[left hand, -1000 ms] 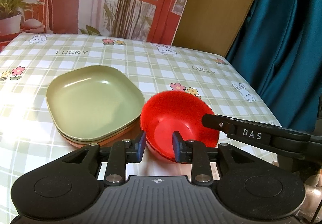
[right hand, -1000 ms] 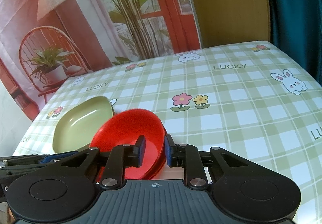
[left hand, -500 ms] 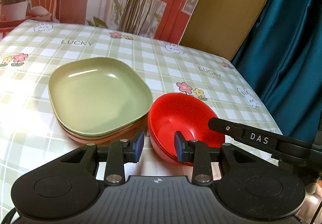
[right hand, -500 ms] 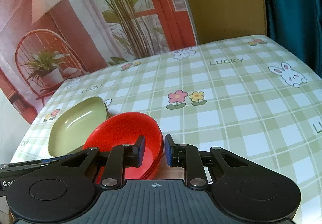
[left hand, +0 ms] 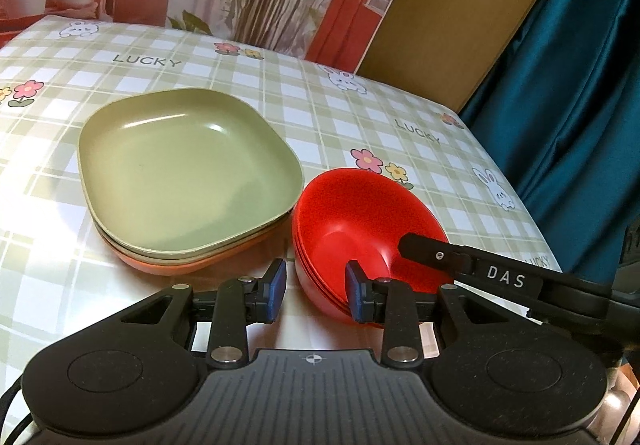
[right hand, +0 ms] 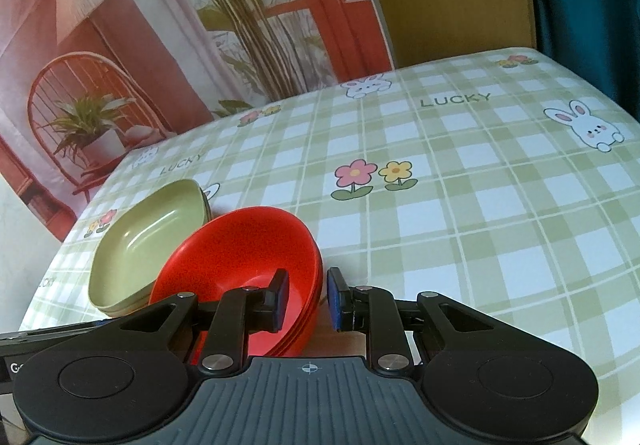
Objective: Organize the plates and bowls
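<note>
Now drawn back with left claw [left hand: 316, 291] and right claw [right hand: 307, 299] both spread and empty, leaving bowls [left hand: 366, 229] nested beside stacked plates [left hand: 186, 181]; sorting likely done.

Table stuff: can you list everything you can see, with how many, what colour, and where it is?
Plates: a stack, green on top, pale in between, orange at the bottom; exact count unclear; left part of the table.
Bowls: a nested stack, red; exact count unclear; right beside the plates.
Tablecloth: one, green and white check with flowers, bunnies and LUCKY; covers the table.
Backdrop: one, red and pink, printed with plants and a chair; behind the table.
Curtain: one, teal; at the right.
Left tongs: black with blue pads, open, at the bowls' near rim.
Right tongs: same colours, open, astride the bowls' rim.
</note>
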`<action>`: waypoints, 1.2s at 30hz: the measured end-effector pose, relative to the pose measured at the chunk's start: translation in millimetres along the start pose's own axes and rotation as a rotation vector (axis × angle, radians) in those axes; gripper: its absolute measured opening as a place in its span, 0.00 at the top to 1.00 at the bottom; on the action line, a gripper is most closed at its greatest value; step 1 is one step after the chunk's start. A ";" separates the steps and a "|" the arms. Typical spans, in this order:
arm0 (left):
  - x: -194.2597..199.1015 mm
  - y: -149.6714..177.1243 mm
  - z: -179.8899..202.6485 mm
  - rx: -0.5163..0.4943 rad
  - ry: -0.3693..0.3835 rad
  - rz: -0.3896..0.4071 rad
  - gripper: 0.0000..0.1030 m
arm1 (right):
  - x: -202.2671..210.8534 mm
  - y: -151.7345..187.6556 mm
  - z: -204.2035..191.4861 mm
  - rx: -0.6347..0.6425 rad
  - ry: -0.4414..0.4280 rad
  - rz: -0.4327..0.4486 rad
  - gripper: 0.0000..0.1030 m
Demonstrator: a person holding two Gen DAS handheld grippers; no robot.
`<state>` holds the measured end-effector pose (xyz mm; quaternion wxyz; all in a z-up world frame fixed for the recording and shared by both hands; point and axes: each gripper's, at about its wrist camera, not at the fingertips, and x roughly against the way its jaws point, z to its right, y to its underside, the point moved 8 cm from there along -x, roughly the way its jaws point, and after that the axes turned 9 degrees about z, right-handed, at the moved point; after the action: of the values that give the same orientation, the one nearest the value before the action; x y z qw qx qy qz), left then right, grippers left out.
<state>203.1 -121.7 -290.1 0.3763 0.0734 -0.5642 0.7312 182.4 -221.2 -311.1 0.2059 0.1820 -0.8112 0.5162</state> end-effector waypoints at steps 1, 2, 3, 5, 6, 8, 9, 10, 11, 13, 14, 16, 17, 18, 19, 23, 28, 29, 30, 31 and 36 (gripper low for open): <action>-0.6 0.1 1.0 -0.001 0.002 0.000 0.68 | -0.5 0.1 -0.3 0.000 -0.003 0.000 0.81; -1.1 0.1 1.9 -0.004 0.005 0.001 0.68 | -0.9 0.0 -0.2 -0.001 -0.006 0.000 0.81; -0.9 0.6 3.1 -0.006 0.009 0.001 0.70 | -1.1 -0.2 -0.2 -0.002 -0.010 0.002 0.83; -1.1 0.9 5.5 -0.012 0.016 0.002 0.72 | -0.9 -0.2 0.2 -0.003 -0.009 0.004 0.84; -1.4 1.1 6.2 -0.019 0.013 0.002 0.72 | -1.0 -0.2 0.7 -0.007 -0.010 0.005 0.85; -1.8 1.0 6.6 -0.025 0.012 0.003 0.72 | -1.1 -0.1 2.0 -0.013 -0.011 0.006 0.86; -2.1 0.9 6.9 -0.026 0.011 0.003 0.72 | -1.2 -0.1 2.5 -0.015 -0.010 0.007 0.87; -1.8 0.9 6.3 -0.029 0.012 0.003 0.72 | -1.0 -0.3 2.6 -0.015 -0.008 0.008 0.88; -2.0 1.0 6.7 -0.034 0.013 0.002 0.72 | -0.8 -0.6 3.0 -0.016 -0.006 0.011 0.88; -1.9 2.2 7.5 -0.045 0.015 -0.002 0.72 | 0.3 -1.4 4.1 -0.021 -0.005 0.018 0.89; -2.5 2.4 8.2 -0.047 0.018 -0.003 0.72 | 0.7 -2.1 4.8 -0.022 -0.002 0.020 0.89; -3.0 2.1 9.2 -0.051 0.024 -0.005 0.72 | 1.8 -3.2 6.4 -0.027 0.000 0.024 0.89; -3.0 1.6 9.8 -0.054 0.027 -0.004 0.72 | 2.2 -4.0 7.0 -0.030 0.001 0.026 0.89; -2.7 0.9 10.1 -0.058 0.029 -0.002 0.72 | 2.7 -5.0 7.5 -0.032 0.001 0.029 0.89; -2.2 0.1 10.7 -0.063 0.031 0.001 0.72 | 3.1 -6.0 7.9 -0.035 0.003 0.033 0.90; -2.1 -4.2 14.0 -0.083 0.039 0.005 0.72 | 5.0 -11.3 9.1 -0.039 0.015 0.046 0.90; -1.8 -13.6 19.0 -0.102 0.058 0.009 0.72 | 8.6 -24.5 8.1 -0.038 0.020 0.072 0.90; -1.1 -16.5 20.0 -0.107 0.061 0.014 0.72 | 9.1 -27.2 7.4 -0.037 0.020 0.077 0.90; -0.1 -19.3 20.5 -0.110 0.063 0.019 0.72 | 9.2 -30.2 6.1 -0.035 0.021 0.081 0.90; 0.8 -22.4 20.8 -0.111 0.066 0.024 0.72 | 8.9 -32.6 5.0 -0.032 0.022 0.083 0.89; 5.8 -37.9 16.8 -0.103 0.077 0.043 0.72 | 5.6 -46.3 -6.4 -0.024 0.005 0.091 0.89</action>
<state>217.7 -130.7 -251.9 0.3852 0.0135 -0.5875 0.7116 202.1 -234.5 -270.4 0.1866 0.1408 -0.8242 0.5158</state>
